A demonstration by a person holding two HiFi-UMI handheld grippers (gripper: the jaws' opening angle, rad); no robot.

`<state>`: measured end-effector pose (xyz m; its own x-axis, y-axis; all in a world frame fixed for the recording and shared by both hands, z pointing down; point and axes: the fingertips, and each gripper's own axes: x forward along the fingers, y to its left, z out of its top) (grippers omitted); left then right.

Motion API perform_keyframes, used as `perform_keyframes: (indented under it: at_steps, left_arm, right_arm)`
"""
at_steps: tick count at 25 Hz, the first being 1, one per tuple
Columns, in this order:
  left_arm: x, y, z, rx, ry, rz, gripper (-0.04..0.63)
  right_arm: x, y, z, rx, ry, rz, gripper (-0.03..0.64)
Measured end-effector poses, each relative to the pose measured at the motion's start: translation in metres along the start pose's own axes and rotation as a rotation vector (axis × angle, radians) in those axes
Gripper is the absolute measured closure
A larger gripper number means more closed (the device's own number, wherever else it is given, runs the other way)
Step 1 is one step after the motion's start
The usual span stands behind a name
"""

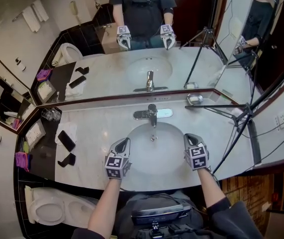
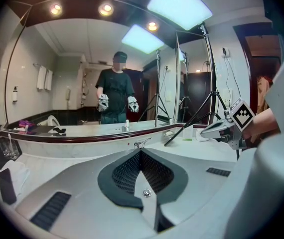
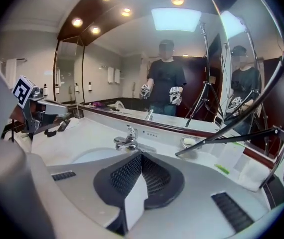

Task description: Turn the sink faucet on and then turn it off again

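The chrome faucet (image 1: 152, 114) stands at the back of the white oval sink (image 1: 168, 156), its lever pointing forward; I see no water stream. My left gripper (image 1: 124, 144) hovers over the basin's left rim and my right gripper (image 1: 189, 138) over its right rim, both short of the faucet and touching nothing. In the left gripper view the jaws (image 2: 140, 152) meet with nothing between them, the faucet (image 2: 142, 143) just beyond. In the right gripper view the jaws (image 3: 141, 154) are shut and empty, with the faucet (image 3: 128, 139) ahead to the left.
Two black objects (image 1: 66, 140) (image 1: 67, 159) lie on the counter's left side, near glasses (image 1: 51, 114). A soap dish (image 1: 195, 99) sits at the back right. A black tripod (image 1: 241, 118) leans over the right end. A mirror (image 1: 132, 34) backs the counter; a toilet (image 1: 47, 208) is lower left.
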<state>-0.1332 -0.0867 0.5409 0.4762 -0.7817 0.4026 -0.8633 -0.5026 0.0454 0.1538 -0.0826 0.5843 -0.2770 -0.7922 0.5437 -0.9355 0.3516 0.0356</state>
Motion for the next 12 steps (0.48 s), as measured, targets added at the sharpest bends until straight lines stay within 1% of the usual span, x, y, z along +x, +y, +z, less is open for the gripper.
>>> perform_keyframes:
  at_steps: [4,9,12]
  left_arm:
    - [-0.006,0.0,-0.002,-0.035,-0.003,0.005,0.607]
    - [-0.009,-0.005,-0.007,-0.028,0.014,-0.004,0.607]
    - [-0.011,-0.007,-0.008,-0.038,0.012,-0.008,0.607]
  right_arm:
    - [-0.01,0.006,-0.007,0.028,0.006,0.013,0.598]
    - [-0.014,0.0,-0.021,0.038,0.014,0.009,0.598]
    - [-0.013,-0.001,-0.027,0.031,0.016,0.016,0.598]
